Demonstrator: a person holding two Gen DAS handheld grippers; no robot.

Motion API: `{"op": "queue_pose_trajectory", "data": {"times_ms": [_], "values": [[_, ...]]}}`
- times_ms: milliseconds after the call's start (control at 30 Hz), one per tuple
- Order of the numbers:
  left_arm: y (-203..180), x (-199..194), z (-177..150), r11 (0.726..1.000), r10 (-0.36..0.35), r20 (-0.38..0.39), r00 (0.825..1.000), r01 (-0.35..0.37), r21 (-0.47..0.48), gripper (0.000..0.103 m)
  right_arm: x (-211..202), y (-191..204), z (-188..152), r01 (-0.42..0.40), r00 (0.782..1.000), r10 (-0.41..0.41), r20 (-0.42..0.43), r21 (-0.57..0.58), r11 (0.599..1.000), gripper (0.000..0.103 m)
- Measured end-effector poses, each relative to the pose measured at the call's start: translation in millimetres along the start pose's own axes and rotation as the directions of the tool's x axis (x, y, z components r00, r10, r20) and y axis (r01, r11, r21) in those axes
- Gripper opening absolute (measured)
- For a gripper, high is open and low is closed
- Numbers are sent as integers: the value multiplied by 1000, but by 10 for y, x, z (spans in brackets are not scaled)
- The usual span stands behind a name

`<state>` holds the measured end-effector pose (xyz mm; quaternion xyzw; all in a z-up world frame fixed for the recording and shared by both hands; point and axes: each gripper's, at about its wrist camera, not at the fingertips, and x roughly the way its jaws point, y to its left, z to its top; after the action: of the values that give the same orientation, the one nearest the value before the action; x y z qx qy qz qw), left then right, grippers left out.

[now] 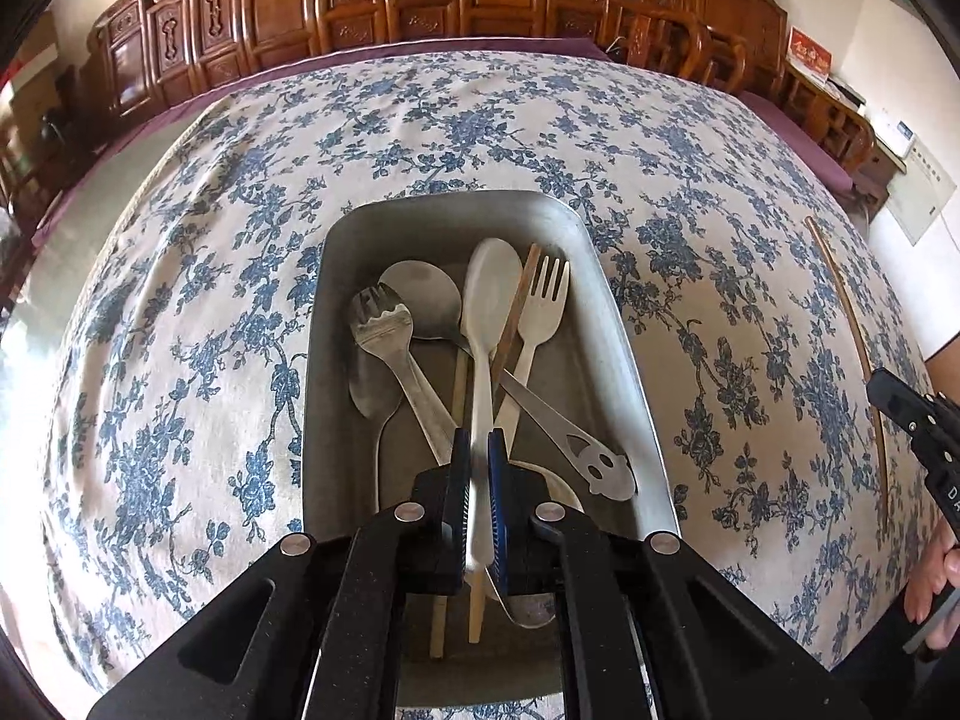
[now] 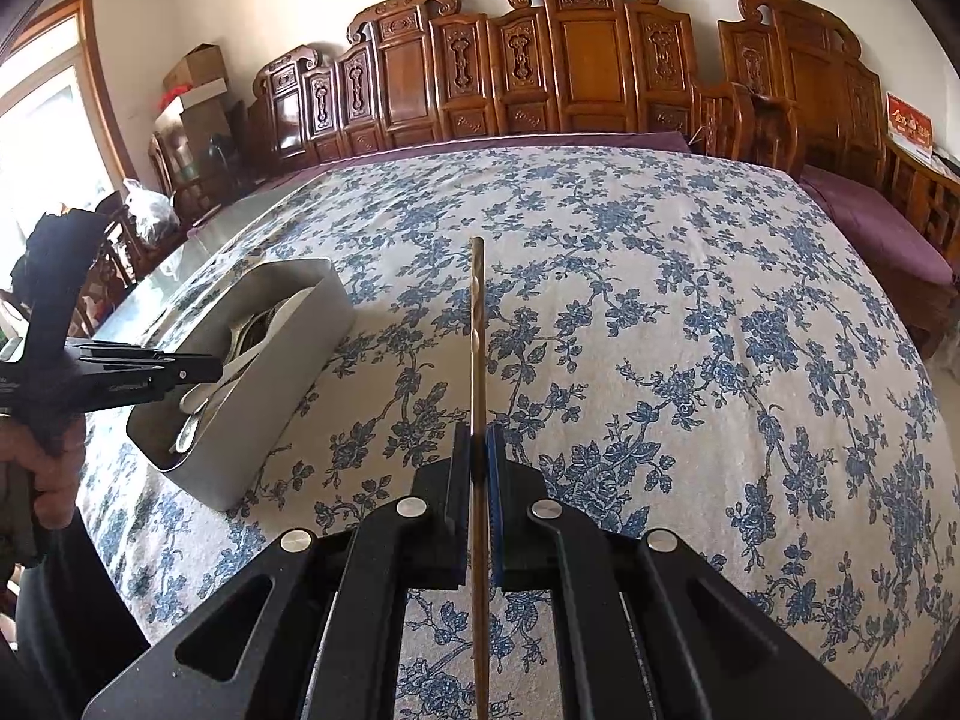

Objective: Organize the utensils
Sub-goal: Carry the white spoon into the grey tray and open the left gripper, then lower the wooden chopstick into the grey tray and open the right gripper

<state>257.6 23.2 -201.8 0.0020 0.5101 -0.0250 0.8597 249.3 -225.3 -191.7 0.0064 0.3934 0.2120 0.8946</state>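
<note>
Chopstick near end cut off by frame; tray near wall behind tool.

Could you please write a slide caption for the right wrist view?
Right gripper clamps a wooden chopstick over the floral tablecloth, metal utensil tray at left.

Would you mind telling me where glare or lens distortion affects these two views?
Left wrist view: strong fisheye bulge bows the floral tablecloth and bends the chopstick; dark corner vignette. Right wrist view: the window is blown out white; the tablecloth likewise curves.
</note>
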Motion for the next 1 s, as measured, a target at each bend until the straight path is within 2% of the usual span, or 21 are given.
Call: {"op": "queue_pose_trajectory", "data": {"times_ms": [133, 367, 567, 767, 1000], "values": [[9, -122, -60, 1000, -17, 20, 1000, 17, 7, 12, -47, 57, 19, -15, 1000, 15, 11, 0, 1000, 6], [64, -411, -200, 1000, -18, 79, 997, 15, 27, 15, -96, 337, 41, -33, 999, 34, 24, -63, 998, 6], [189, -631, -318, 1000, -28, 124, 992, 29, -5, 16, -73, 542, 142, -34, 999, 37, 26, -116, 993, 6], [266, -785, -357, 1000, -22, 156, 988, 25, -11, 16, -8, 755, 284, -75, 996, 79, 31, -108, 991, 6], [395, -925, -360, 999, -24, 188, 982, 29, -23, 22, 116, 1104, 451, -137, 990, 139, 12, -125, 983, 6]]}}
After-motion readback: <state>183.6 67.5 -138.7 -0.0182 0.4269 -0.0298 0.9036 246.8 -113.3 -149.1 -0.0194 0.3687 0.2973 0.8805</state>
